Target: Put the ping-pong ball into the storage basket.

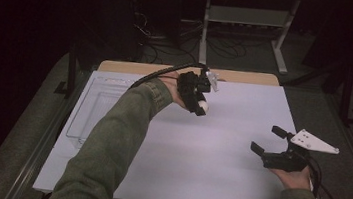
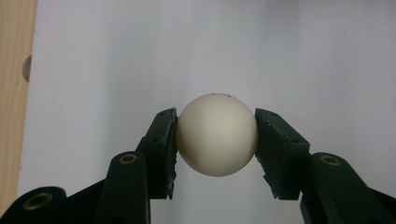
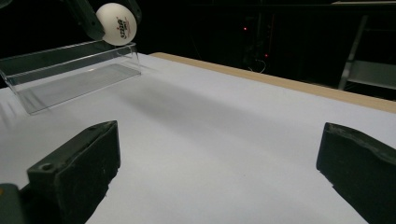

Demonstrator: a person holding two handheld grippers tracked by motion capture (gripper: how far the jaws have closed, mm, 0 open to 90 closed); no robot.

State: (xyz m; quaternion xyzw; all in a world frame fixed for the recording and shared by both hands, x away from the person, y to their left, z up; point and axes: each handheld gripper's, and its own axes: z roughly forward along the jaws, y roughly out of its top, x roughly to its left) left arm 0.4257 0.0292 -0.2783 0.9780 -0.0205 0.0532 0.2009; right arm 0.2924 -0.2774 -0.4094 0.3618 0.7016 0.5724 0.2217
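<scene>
White ball (image 2: 217, 135) in left gripper (image 2: 215, 140) above white sheet (image 2: 140, 56)

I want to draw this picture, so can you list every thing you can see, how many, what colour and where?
ball: one, cream white, pinched between the left jaws, above the white sheet
clear tray: one, see-through, on the left side of the table
white sheet: one, white, covering most of the tabletop
table: one, light wood, its edge showing at the far side
metal frame: one, grey, on the floor behind the table
cables: several, dark, on the floor behind
left gripper: one, black, shut on the ball
right gripper: one, black, jaws open, low near the right edge
sleeves: two, olive green, coming in from the bottom
</scene>
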